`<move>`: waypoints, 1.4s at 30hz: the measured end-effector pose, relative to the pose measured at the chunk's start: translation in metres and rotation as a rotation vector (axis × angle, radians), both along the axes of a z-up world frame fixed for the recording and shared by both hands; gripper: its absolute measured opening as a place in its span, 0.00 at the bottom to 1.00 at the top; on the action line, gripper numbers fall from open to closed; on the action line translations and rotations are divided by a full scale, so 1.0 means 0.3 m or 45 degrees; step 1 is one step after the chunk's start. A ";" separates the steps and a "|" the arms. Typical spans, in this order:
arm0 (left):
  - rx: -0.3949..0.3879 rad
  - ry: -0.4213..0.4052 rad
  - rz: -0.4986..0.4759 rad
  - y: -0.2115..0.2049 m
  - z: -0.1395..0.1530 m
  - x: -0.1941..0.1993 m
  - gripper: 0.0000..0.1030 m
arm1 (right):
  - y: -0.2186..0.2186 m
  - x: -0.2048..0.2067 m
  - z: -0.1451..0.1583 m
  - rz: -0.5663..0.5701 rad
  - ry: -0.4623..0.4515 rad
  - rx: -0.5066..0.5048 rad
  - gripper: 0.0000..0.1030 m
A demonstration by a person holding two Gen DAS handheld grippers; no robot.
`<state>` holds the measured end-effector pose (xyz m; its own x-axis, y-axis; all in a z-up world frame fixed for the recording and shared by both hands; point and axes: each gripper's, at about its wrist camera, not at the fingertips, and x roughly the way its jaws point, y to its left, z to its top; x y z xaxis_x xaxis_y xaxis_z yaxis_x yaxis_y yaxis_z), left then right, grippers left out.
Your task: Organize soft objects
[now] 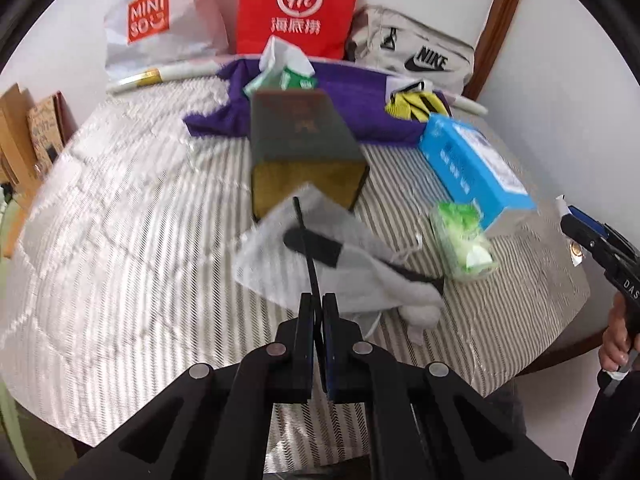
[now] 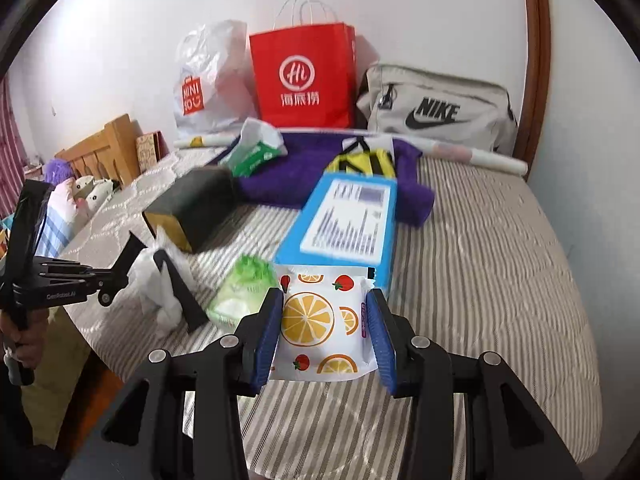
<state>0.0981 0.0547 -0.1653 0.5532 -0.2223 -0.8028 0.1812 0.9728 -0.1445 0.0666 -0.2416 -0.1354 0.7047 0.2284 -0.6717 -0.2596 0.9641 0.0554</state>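
My left gripper [image 1: 319, 316] is shut on the black strap of a white cloth bag [image 1: 336, 264], which hangs over the striped bed in front of a dark box [image 1: 304, 144]. The bag also shows at the left of the right wrist view [image 2: 160, 280], under the left gripper [image 2: 132, 256]. My right gripper [image 2: 326, 324] is shut on a white soft packet printed with oranges and strawberries [image 2: 320, 324], held above the bed. A green tissue pack [image 1: 464, 240] [image 2: 244, 292] lies beside a blue box [image 1: 472, 168] [image 2: 344, 224].
A purple cloth [image 1: 344, 92] [image 2: 296, 168] with a yellow-black item [image 1: 416, 106] and a green-white pack [image 1: 284, 68] lies further back. A red paper bag [image 2: 304, 80], a Miniso bag [image 2: 204, 88] and a Nike bag [image 2: 436, 108] stand against the wall. The bed edge [image 1: 552, 320] is at right.
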 end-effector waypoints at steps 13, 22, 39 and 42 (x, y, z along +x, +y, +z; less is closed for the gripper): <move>-0.035 -0.108 0.029 0.035 0.175 0.070 0.05 | 0.043 0.156 0.153 0.035 -0.103 -0.032 0.41; -0.074 -0.113 0.031 0.025 0.217 0.212 0.05 | 0.061 0.324 0.202 0.039 -0.110 -0.043 0.41; -0.232 -0.010 0.105 0.071 0.226 0.641 0.05 | 0.060 0.686 0.104 0.009 0.006 -0.021 0.42; -0.233 0.016 0.104 0.061 0.203 0.709 0.05 | 0.062 0.740 0.071 0.007 0.035 -0.017 0.42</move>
